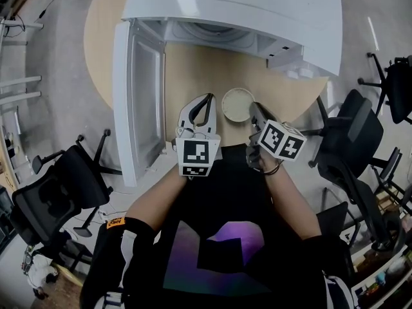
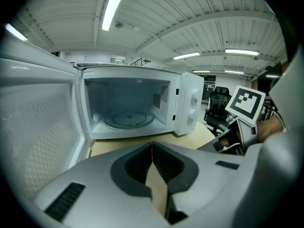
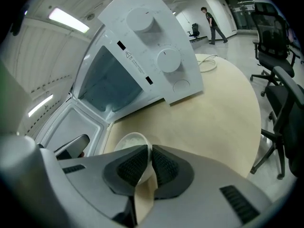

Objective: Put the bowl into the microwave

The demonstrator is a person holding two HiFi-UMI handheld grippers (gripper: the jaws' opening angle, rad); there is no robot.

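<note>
Left gripper (image 2: 152, 145): level, facing the microwave (image 1: 232, 11), jaws closed together on nothing | right gripper (image 3: 151, 148): tilted, jaws pinching the rim of the bowl (image 1: 238, 103) | 1 bowl, by the tabletop's (image 1: 193, 69) near edge | 1 microwave, door (image 1: 138, 89) open | bowl's contents unclear.

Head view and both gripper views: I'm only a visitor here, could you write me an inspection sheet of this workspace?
surface: round table of light wood.
job's things: microwave with its door swung open, only the turntable inside; white bowl on the table in front of it.
clutter: nothing seen.
grippers: left gripper shut, nothing between its jaws; right gripper shut on the bowl's rim.
cables: white cord lying on the table beside the microwave.
surroundings: black office chairs around the table; a person far off.
</note>
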